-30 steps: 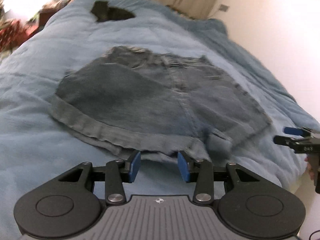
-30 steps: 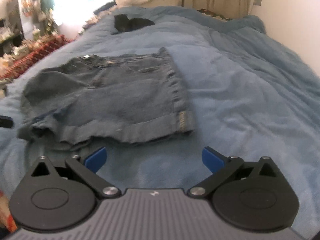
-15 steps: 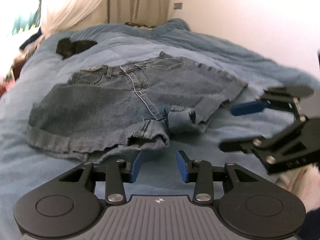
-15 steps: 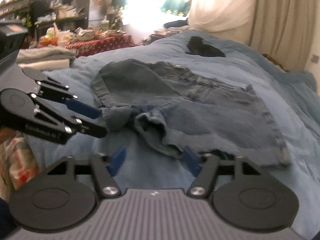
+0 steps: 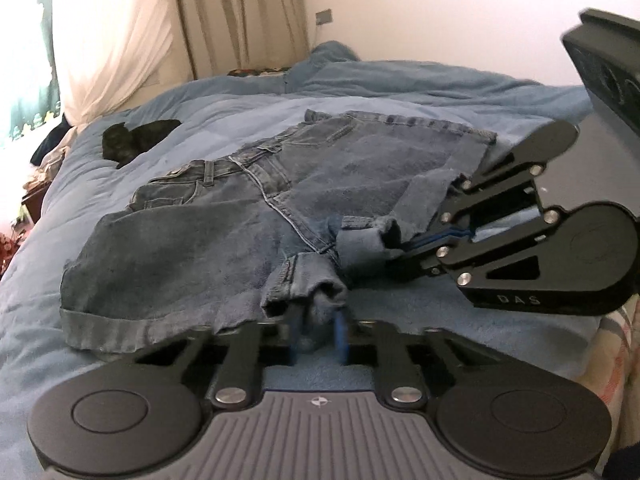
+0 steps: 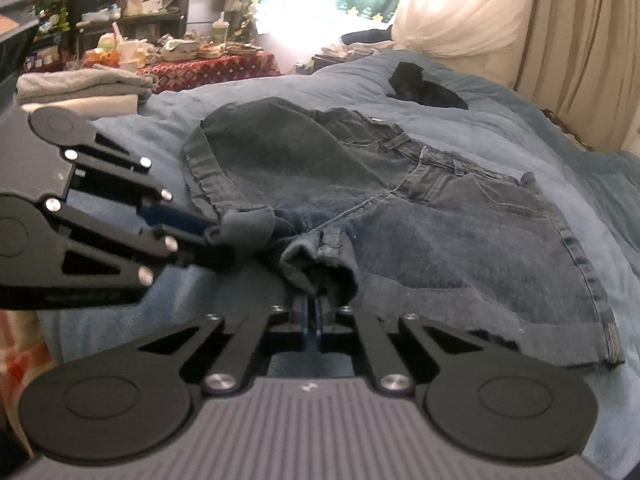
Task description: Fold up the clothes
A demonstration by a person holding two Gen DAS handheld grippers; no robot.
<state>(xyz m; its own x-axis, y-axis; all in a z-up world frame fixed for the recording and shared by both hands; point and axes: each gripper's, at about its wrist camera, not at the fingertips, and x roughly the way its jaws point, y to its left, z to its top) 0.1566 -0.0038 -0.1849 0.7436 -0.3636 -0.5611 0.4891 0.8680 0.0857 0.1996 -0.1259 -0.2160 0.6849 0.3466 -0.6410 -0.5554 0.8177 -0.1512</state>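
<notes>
Blue bedding carried the denim shorts, waistband away from me, leg hems nearest. I had my left gripper just pinched shut on one hem beside the crotch; my right gripper had just clamped the other, both equally close.

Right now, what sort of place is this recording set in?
Most likely a lived-in bedroom: denim shorts lie on a bed with a blue blanket, curtains hang behind, and a cluttered side table stands by the window.
</notes>
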